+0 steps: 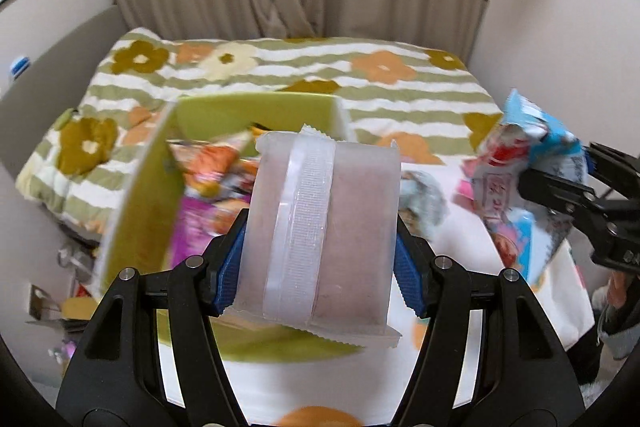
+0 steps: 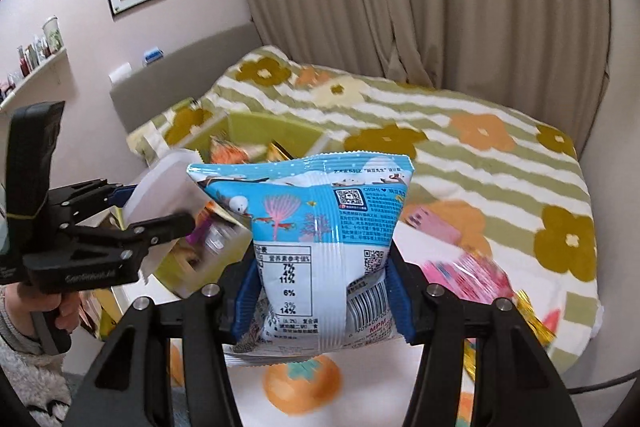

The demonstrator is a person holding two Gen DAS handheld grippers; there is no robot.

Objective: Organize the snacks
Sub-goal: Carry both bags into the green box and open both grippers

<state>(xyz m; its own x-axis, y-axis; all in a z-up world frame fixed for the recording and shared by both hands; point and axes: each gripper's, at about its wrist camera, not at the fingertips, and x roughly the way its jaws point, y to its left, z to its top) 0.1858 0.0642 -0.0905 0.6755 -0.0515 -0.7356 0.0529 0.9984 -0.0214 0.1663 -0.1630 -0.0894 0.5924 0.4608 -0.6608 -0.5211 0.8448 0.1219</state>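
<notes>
My left gripper (image 1: 318, 267) is shut on a frosted translucent snack packet (image 1: 324, 231) with a brownish filling, held up over the bed. Just behind it stands a green box (image 1: 256, 115) with several colourful snack bags inside. My right gripper (image 2: 320, 291) is shut on a blue and white chip bag (image 2: 320, 227), its printed back facing the camera. In the left wrist view that same chip bag (image 1: 516, 179) hangs at the right in the right gripper (image 1: 560, 195). The right wrist view shows the left gripper (image 2: 132, 211) with the frosted packet (image 2: 164, 191) at the left, beside the green box (image 2: 276, 131).
A flowered, striped quilt (image 2: 460, 131) covers the bed, with pink snack packets (image 2: 464, 271) and a gold wrapper (image 2: 536, 319) loose on it at the right. Curtains hang behind. A shelf with jars (image 2: 36, 55) and a framed picture are on the left wall. A hand (image 2: 60, 307) holds the left gripper's grip.
</notes>
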